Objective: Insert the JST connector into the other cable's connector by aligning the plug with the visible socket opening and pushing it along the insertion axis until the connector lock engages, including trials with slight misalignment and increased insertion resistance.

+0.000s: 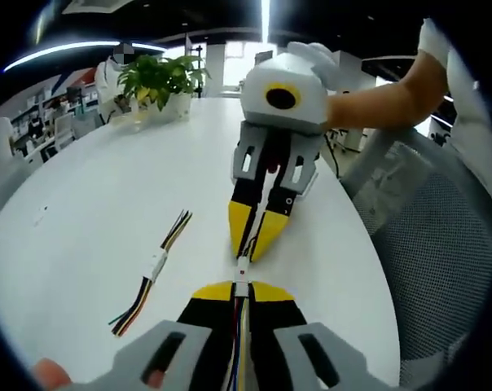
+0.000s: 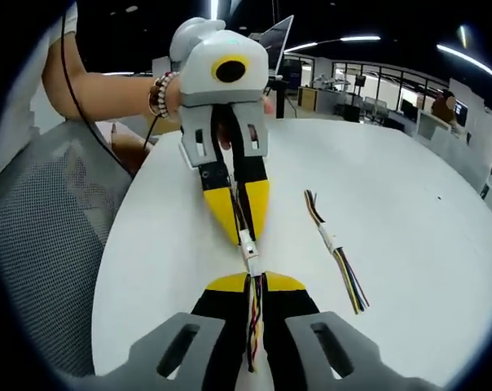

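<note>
white table (image 1: 83, 220), office behind

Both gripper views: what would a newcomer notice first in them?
First, the two yellow-tipped grippers facing each other tip to tip over the white table, the left gripper and the right gripper each shut on a cable, with the small white connectors meeting between them. Next, a spare joined cable pair lying loose on the table beside them. Last, a green potted plant at the table's far edge in the left gripper view.
</note>
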`<state>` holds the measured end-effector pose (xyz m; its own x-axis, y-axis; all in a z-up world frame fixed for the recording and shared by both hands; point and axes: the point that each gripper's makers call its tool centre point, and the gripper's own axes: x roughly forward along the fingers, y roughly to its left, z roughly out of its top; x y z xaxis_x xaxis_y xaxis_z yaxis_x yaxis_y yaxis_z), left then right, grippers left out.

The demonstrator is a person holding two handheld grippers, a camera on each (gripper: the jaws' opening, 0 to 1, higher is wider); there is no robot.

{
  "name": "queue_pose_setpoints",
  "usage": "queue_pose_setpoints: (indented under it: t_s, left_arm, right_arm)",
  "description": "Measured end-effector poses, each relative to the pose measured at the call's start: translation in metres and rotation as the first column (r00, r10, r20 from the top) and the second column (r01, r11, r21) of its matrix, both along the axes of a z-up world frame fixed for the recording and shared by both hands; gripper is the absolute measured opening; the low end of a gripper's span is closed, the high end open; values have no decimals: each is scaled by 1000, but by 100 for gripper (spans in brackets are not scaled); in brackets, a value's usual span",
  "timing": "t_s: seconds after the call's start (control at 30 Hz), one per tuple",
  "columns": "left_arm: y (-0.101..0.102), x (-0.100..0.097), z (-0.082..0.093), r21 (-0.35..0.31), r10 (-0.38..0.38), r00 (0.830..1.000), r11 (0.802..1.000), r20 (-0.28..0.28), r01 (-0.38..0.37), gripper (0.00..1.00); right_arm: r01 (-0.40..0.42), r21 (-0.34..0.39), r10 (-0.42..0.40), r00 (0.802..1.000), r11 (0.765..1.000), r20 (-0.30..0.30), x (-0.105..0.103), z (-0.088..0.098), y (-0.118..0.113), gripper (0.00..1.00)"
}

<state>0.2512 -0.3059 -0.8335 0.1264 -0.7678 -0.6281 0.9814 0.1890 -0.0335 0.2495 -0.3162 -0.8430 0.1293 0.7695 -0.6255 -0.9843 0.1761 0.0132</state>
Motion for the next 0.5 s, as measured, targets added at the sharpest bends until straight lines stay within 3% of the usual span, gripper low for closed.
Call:
queue_pose_setpoints:
  t_s: [0.37, 0.5]
  left_arm:
    - [-3, -8, -3, -8, -53, 999, 999, -3, 53, 0]
    - [-4, -10, -7, 7, -69, 998, 998, -3, 69, 0]
  right_arm:
    - [-34, 12, 34, 998, 999, -52, -11, -2, 2, 2]
    - [-56, -13, 55, 998, 998, -37, -13, -6, 4, 2]
